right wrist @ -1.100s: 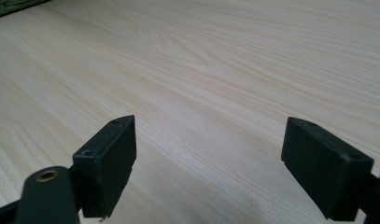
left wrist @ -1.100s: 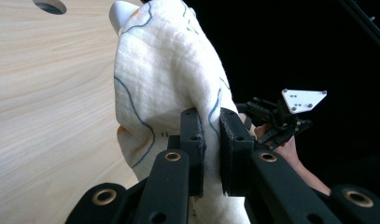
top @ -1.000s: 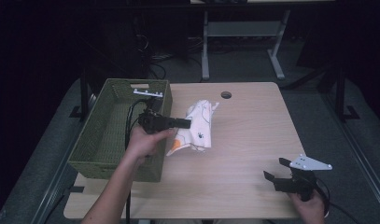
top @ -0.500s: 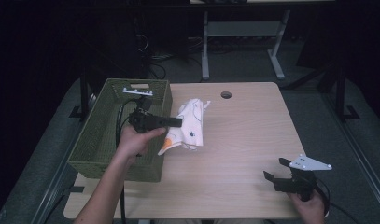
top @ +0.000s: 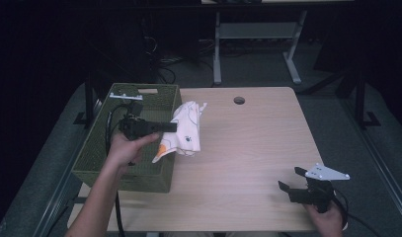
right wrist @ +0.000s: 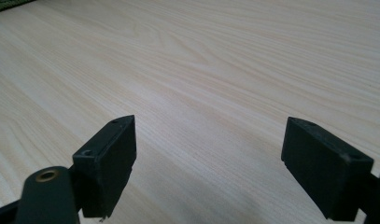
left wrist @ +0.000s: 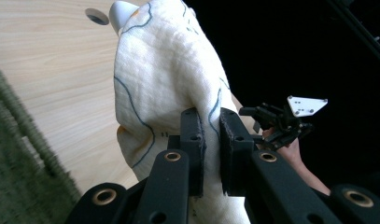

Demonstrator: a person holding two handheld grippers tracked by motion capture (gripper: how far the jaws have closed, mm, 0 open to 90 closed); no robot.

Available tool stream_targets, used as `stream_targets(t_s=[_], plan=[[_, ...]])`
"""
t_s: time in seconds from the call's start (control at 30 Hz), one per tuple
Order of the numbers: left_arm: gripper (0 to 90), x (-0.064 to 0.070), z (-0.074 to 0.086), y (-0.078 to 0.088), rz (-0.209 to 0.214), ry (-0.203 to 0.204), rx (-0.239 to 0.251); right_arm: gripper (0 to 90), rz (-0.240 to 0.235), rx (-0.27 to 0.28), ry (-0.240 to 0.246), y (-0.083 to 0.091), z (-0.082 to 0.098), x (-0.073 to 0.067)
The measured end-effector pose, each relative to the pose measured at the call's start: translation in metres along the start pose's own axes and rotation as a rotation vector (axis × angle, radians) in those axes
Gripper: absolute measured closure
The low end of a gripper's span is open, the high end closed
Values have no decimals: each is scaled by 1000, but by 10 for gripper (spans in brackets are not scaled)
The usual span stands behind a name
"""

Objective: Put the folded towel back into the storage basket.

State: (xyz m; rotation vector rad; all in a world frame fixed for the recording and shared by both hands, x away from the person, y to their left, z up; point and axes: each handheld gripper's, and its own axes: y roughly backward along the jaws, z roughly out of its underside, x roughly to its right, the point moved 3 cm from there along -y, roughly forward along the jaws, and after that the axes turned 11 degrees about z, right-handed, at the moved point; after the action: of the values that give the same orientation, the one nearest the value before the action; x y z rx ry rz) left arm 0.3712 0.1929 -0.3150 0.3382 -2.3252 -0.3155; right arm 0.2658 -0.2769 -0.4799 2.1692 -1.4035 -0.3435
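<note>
Far left we've got the green basket [top: 97, 148], and our left gripper [top: 171, 127] is pinching the white cloth [top: 186, 133], which hangs at the basket's right rim. Over near right, the right gripper [top: 291, 178] sits with jaws spread wide above the table [top: 248, 148].

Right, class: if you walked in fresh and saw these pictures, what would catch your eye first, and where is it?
The white cloth with thin blue lines and an orange patch stands out, pinched in the left gripper and hanging beside the green basket at the table's left. Then the right gripper, jaws wide apart and holding nothing, low over the bare wooden table near its right front corner.
</note>
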Motion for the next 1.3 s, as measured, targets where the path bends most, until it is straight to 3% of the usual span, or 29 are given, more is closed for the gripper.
stream_targets(t_s=[0.77, 0.93, 1.3], plan=[[823, -10, 6, 47, -40, 31, 57, 176, 5, -7, 3, -1, 0, 0], [822, -12, 10, 55, -33, 33, 71, 176, 7, -15, 4, -2, 1, -1], [822, -17, 15, 75, -66, 43, 80, 176, 11, -16, 10, -2, 0, -1]])
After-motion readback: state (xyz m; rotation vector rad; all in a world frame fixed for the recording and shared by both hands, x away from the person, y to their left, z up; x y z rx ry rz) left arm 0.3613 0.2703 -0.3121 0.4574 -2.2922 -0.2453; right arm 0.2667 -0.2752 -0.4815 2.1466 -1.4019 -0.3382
